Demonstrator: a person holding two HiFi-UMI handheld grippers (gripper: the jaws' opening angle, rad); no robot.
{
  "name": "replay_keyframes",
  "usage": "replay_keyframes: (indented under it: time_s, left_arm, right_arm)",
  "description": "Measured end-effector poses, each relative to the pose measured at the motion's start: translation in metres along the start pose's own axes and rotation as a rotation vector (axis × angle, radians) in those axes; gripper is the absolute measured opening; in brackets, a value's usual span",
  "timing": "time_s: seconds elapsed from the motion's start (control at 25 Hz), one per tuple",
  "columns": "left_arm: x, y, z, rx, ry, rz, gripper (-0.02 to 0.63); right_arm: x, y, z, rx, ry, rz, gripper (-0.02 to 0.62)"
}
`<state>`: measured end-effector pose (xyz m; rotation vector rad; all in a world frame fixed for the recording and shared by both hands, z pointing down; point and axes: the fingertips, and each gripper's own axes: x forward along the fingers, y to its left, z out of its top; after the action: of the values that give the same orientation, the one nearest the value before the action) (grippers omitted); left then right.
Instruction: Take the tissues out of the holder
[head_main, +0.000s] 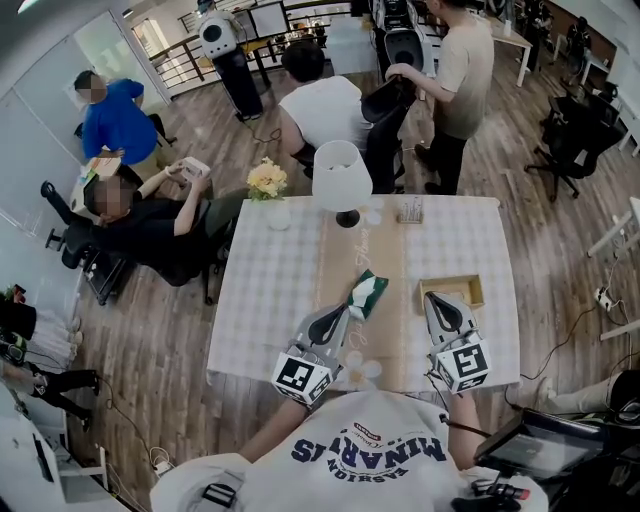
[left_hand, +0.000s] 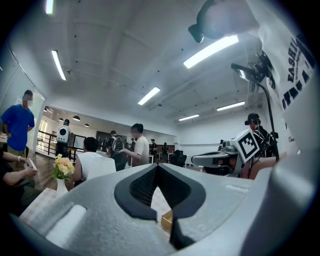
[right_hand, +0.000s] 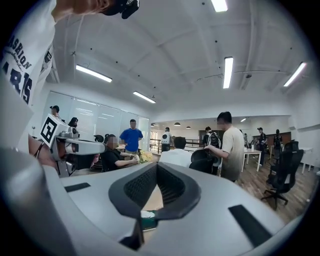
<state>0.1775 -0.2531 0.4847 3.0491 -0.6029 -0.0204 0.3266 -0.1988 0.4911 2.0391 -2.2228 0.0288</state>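
1. Both pairs of jaws are closed with nothing between them. The left gripper (head_main: 340, 313) and the right gripper (head_main: 437, 305) each show their tips pressed together in their own views.
2. The tissue pack (head_main: 367, 292), green with white showing at one end, lies on the tan runner (head_main: 340, 250) near the middle of the counter (head_main: 260, 300). It sits just beyond the left gripper's tip and between the two grippers.
3. The wooden holder (head_main: 468, 288) stands in the right half of the counter, nearer the near edge. The right gripper hangs over its left part, and what shows of its inside looks bare.
4. By my reading the pack is already out of the holder, so what remains is a clean finish. That means keeping both closed jaws lifted off the cloth and not nudging the pack or the holder when pulling back toward the near edge.
5. Only the head view shows the pack and holder apart from each other, along with the lamp (head_main: 342, 178) and flowers (head_main: 267, 180) at the far edge.
6. The right gripper view catches the pack through the gap under its jaws. The left gripper view instead shows a wooden corner there and the other gripper's marker cube, but no pack.
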Motion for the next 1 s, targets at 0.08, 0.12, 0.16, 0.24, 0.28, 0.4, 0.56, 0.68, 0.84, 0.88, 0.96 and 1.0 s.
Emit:
replay_keyframes:
  time_s: [0.08, 0.12, 0.16, 0.24, 0.28, 0.4, 0.56, 0.68, 0.84, 0.88, 0.96, 1.0]
  left_arm:
    - [0.0, 0.002, -0.001, 0.002, 0.0, 0.005, 0.003]
    - [0.0, 0.003, -0.002, 0.003, 0.001, 0.007, 0.003]
    - [0.0, 0.003, -0.003, 0.002, 0.002, 0.009, 0.003]
    - [0.0, 0.005, -0.004, 0.001, 0.003, 0.011, 0.003]
    - [0.0, 0.005, -0.005, 0.002, 0.003, 0.011, 0.003]
    - [0.001, 0.006, -0.004, 0.006, 0.001, 0.009, 0.003]
    - [0.001, 0.005, -0.004, 0.001, 0.001, 0.01, 0.003]
    - [0.0, 0.002, -0.004, -0.001, 0.004, 0.01, 0.003]
    - [-0.002, 0.002, -0.005, -0.003, 0.006, 0.013, 0.003]
    - [-0.003, 0.002, -0.005, -0.004, 0.006, 0.014, 0.003]
    - [-0.004, 0.002, -0.005, -0.005, 0.006, 0.016, 0.003]
    - [-0.005, 0.001, -0.006, -0.005, 0.005, 0.017, 0.003]
  right_arm:
    - [0.002, 0.001, -0.002, -0.004, 0.004, 0.005, 0.007]
    - [0.003, 0.001, -0.003, -0.006, 0.008, 0.006, 0.006]
    - [0.004, 0.001, -0.005, -0.007, 0.013, 0.006, 0.008]
    - [0.005, 0.001, -0.008, -0.011, 0.026, 0.009, 0.006]
    - [0.006, 0.002, -0.01, -0.013, 0.032, 0.013, 0.006]
    - [0.006, 0.002, -0.013, -0.009, 0.043, 0.016, 0.006]
    - [0.004, -0.001, -0.014, -0.011, 0.049, 0.01, 0.006]
    - [0.001, -0.002, -0.013, -0.015, 0.051, 0.011, 0.006]
    - [0.0, -0.001, -0.013, -0.017, 0.053, 0.012, 0.006]
    - [0.0, 0.0, -0.013, -0.018, 0.054, 0.012, 0.006]
    - [-0.001, 0.0, -0.014, -0.022, 0.056, 0.012, 0.006]
    - [-0.002, 0.001, -0.015, -0.024, 0.057, 0.011, 0.006]
